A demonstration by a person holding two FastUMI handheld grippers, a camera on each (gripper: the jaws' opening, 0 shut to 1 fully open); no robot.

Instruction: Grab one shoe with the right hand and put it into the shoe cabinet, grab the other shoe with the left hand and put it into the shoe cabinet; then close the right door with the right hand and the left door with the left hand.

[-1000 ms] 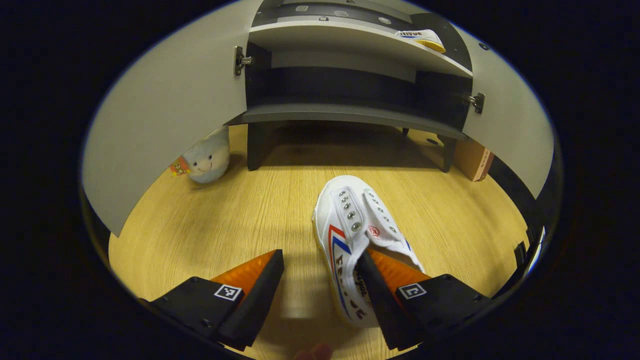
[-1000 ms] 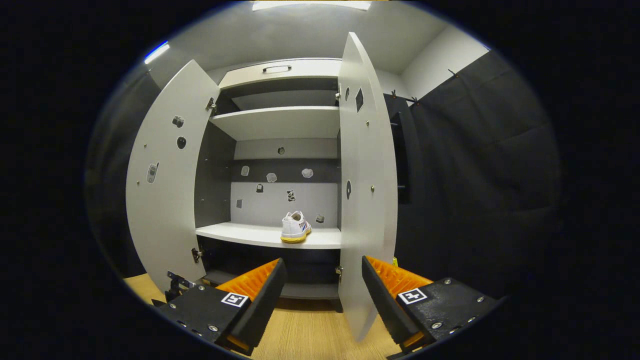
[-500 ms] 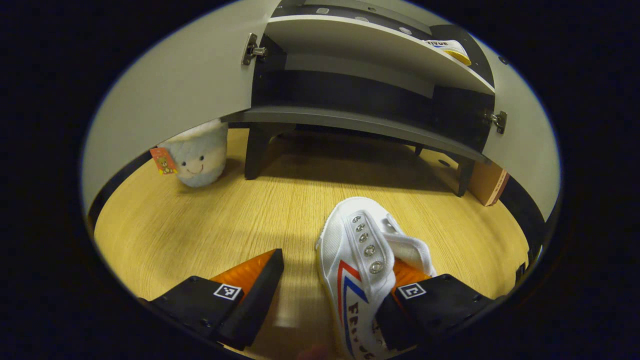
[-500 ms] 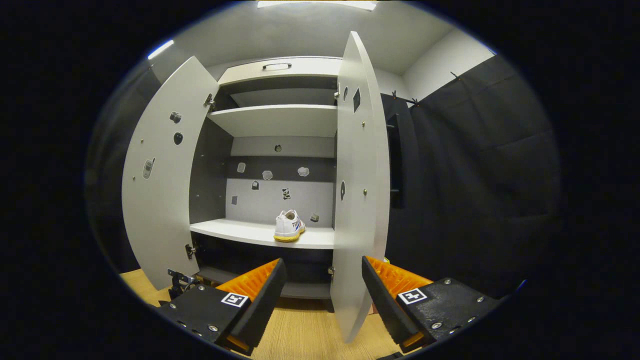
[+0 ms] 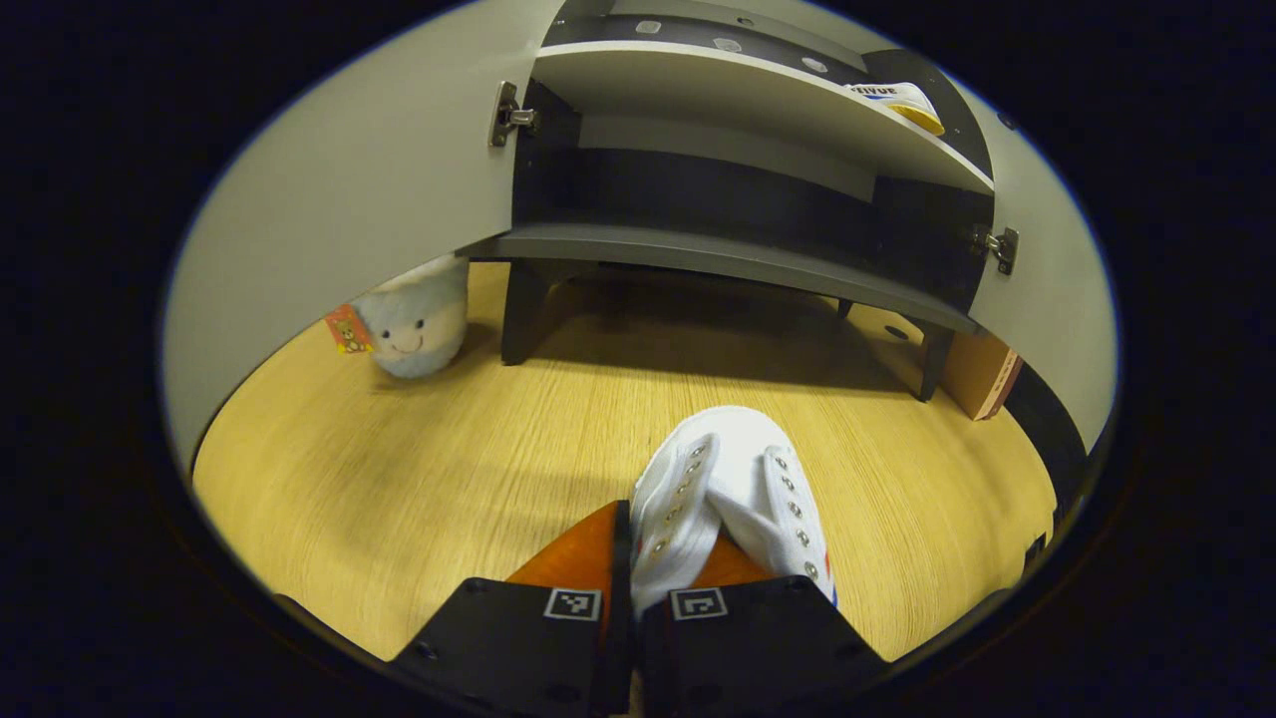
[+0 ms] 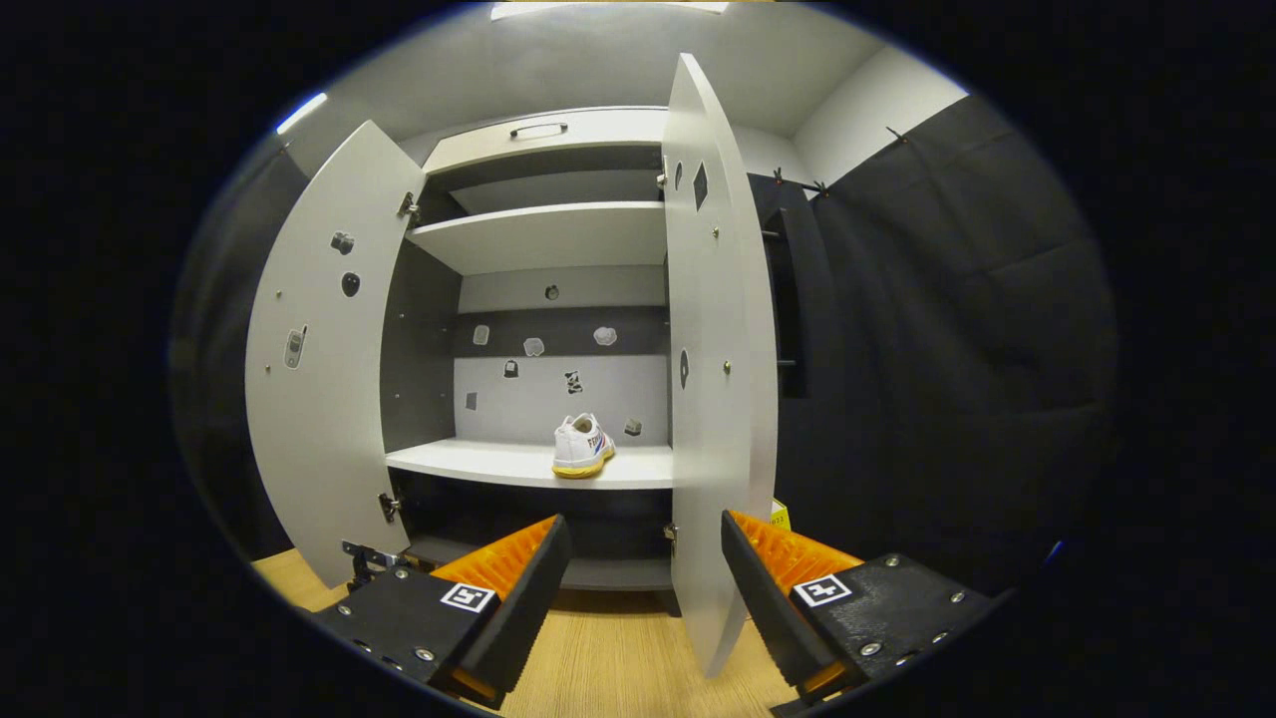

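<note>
Left gripper (image 5: 634,558): orange fingers drawn together on the eyelet flap of a white canvas sneaker (image 5: 733,504), which sits toe-forward on the wooden floor (image 5: 399,479). Whether the sole is off the boards is hard to judge from this angle; probably not yet.

Right gripper (image 6: 638,573): fingers apart, nothing between them, hanging low in front of the cabinet.

Progress, judged from the layout: about a quarter done. The first sneaker (image 6: 582,446) stands on the lower white shelf (image 6: 478,464) of the shoe cabinet (image 6: 543,299), toward its right end. Second shoe gripped but not shelved. Left door (image 6: 314,349) and right door (image 6: 713,349) both swung wide open, so both closings remain.

Surroundings: pale oak-grain flooring, bare around the shoe. Farther off, a white plush toy (image 5: 414,319) with an orange tag sits just under the left door's edge, beside a dark cabinet leg (image 5: 518,309). A brown cardboard box (image 5: 982,369) rests on the floor near the right door. Cabinet is grey-white with dark inner panels and small stickers on the back wall. Black cloth wall (image 6: 947,329) stands to the right.
</note>
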